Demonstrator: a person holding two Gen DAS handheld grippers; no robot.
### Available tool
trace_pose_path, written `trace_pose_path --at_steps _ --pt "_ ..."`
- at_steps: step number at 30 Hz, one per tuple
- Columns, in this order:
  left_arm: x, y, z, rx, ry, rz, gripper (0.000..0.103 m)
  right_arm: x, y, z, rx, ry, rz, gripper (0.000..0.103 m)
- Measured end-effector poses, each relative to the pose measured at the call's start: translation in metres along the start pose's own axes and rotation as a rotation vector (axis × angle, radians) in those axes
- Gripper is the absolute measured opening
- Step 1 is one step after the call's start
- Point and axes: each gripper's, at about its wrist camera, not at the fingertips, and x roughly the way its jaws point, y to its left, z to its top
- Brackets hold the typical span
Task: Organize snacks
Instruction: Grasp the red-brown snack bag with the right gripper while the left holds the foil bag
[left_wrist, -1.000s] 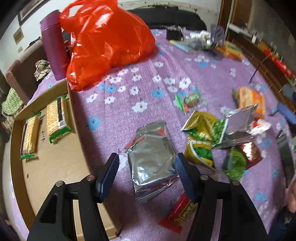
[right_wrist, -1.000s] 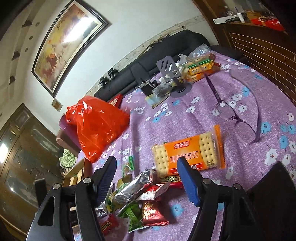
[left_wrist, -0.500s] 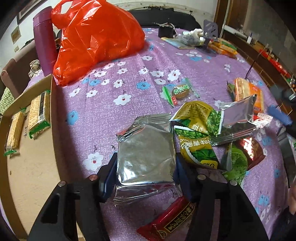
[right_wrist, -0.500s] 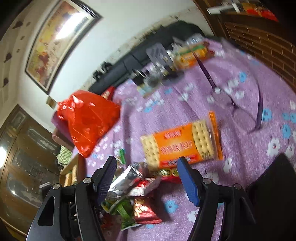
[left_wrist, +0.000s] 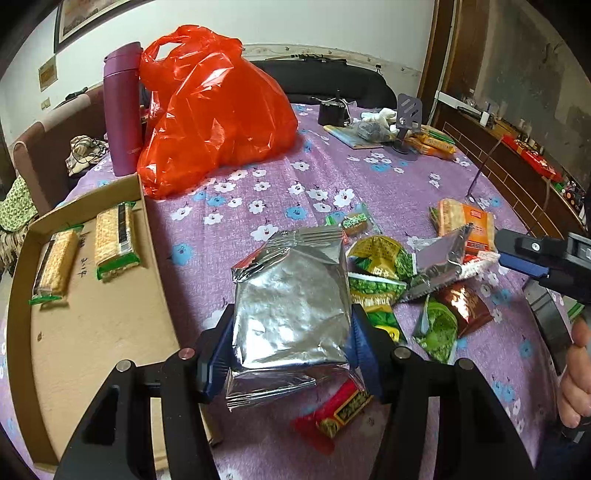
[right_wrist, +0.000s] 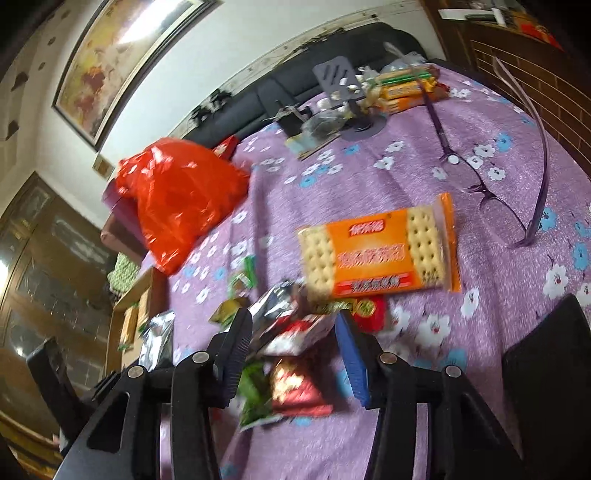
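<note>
Two cracker packs (left_wrist: 85, 251) lie in the cardboard tray (left_wrist: 110, 354). Left gripper (left_wrist: 291, 341) clamps one silver pouch (left_wrist: 291, 302) above the tablecloth; right gripper (right_wrist: 291, 354), tilted down, closes around a red-white packet (right_wrist: 299, 332).

Tablecloth (left_wrist: 258, 192): purple, dotted with white and blue flowers.
Crinkled foil snack pouch (left_wrist: 291, 299): plain shiny silver.
Plastic carrier bag (left_wrist: 214, 114): bright translucent orange-red.
Tall flask (left_wrist: 122, 110): deep plum purple.
Cracker packet (right_wrist: 380, 251): orange centre, pale biscuits showing at both ends.
Shallow cardboard tray (left_wrist: 92, 332): tan brown.
Pea snack packs (left_wrist: 380, 266): green and yellow.
</note>
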Motion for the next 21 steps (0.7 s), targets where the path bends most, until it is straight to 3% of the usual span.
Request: trace_pose_path --at_steps 7,11,13,17,21 --pt "-0.01 -0.001 -0.011 0.004 -0.007 -0.016 0.058 0.028 0.019 -0.026 -0.16 0.093 -0.172 0.05" --pt "-0.015 -0.004 -0.017 0.022 -0.032 -0.018 0.058 0.045 0.022 -0.032 -0.226 0.109 -0.228 0.047" --pt "-0.014 -0.005 -0.019 0.029 -0.038 -0.023 0.058 0.049 0.021 -0.034 -0.238 0.123 -0.203 0.039" --pt "-0.01 -0.007 -0.023 0.034 -0.045 -0.039 0.058 0.048 0.023 -0.036 -0.251 0.123 -0.175 0.033" --pt "-0.01 -0.007 -0.024 0.028 -0.057 -0.042 0.058 0.034 0.022 -0.03 -0.216 0.057 -0.09 0.021"
